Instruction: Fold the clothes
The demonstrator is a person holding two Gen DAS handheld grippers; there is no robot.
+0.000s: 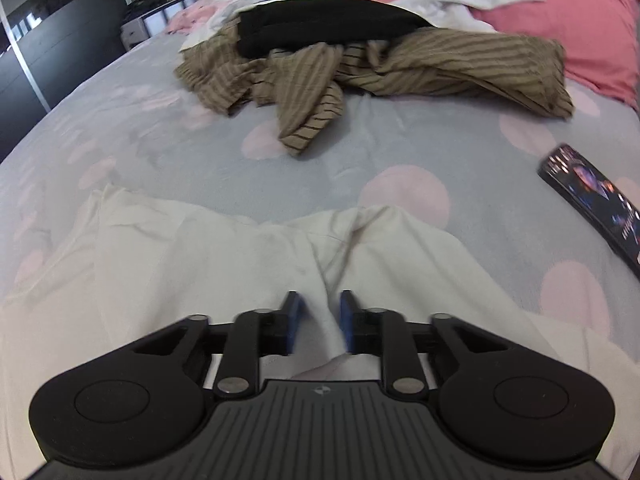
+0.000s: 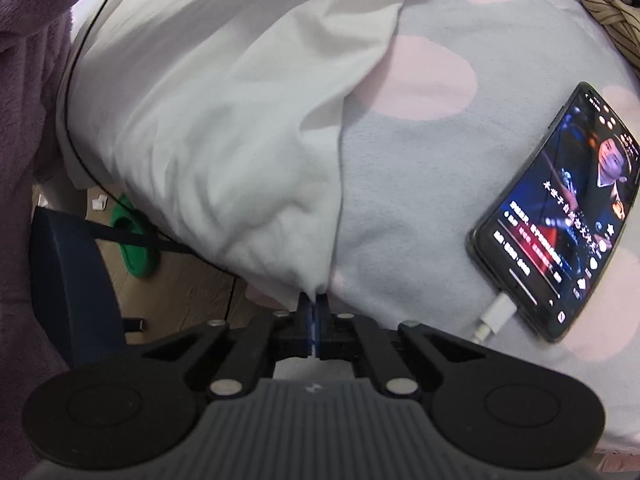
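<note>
Jaws are pinching on both sides: the right gripper (image 2: 315,300) is clamping the near corner of the white garment (image 2: 224,120), while the left gripper (image 1: 320,322) is nipping a raised fold of it. That pale, creased cloth is stretching away from both along the spotted bed (image 1: 304,160), a phone (image 2: 560,216) lying just beside it.
</note>
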